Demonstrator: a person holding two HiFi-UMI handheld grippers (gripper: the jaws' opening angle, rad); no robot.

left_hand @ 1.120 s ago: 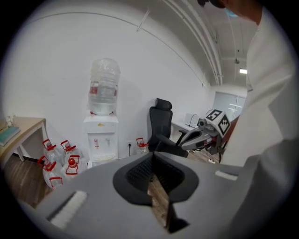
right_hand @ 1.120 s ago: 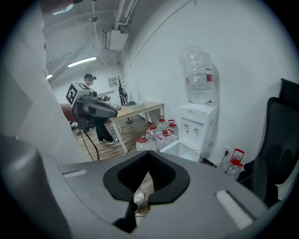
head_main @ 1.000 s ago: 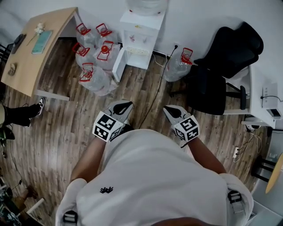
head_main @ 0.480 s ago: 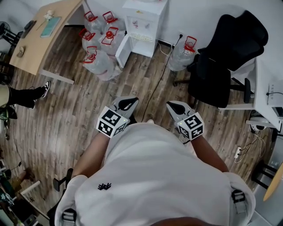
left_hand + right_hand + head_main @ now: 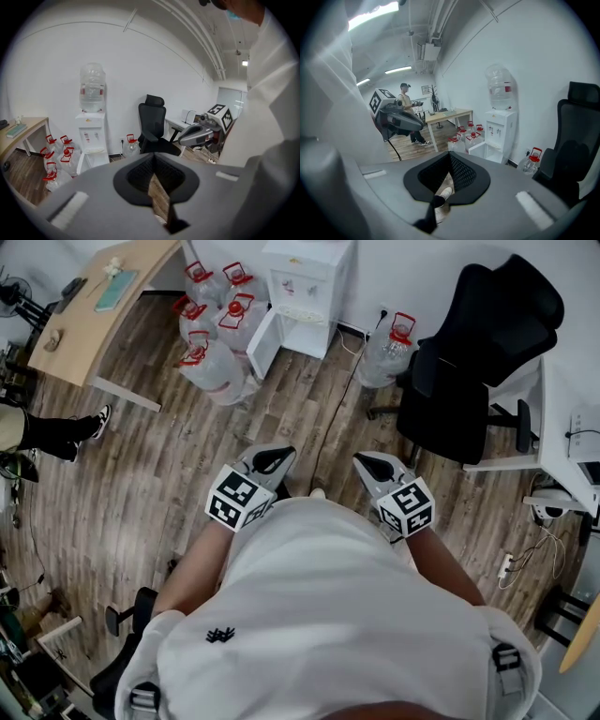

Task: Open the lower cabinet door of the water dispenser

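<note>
Still backing away from the white boxy water dispenser [image 5: 309, 277], leaving its white lower door [image 5: 262, 345] open, keeping the grey left gripper [image 5: 272, 460] and grey right gripper [image 5: 370, 465] clamped together empty, losing the dispenser's top past the far edge.

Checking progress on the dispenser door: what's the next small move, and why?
Probably none at the door: the lower cabinet door of the water dispenser already stands swung open, while the left gripper and right gripper are both shut, empty and far from it, near the body. I'd just rest the hands.

Head view steeply downward, both gripper views forward, distant water dispenser [image 5: 305, 292] common to all.
</note>
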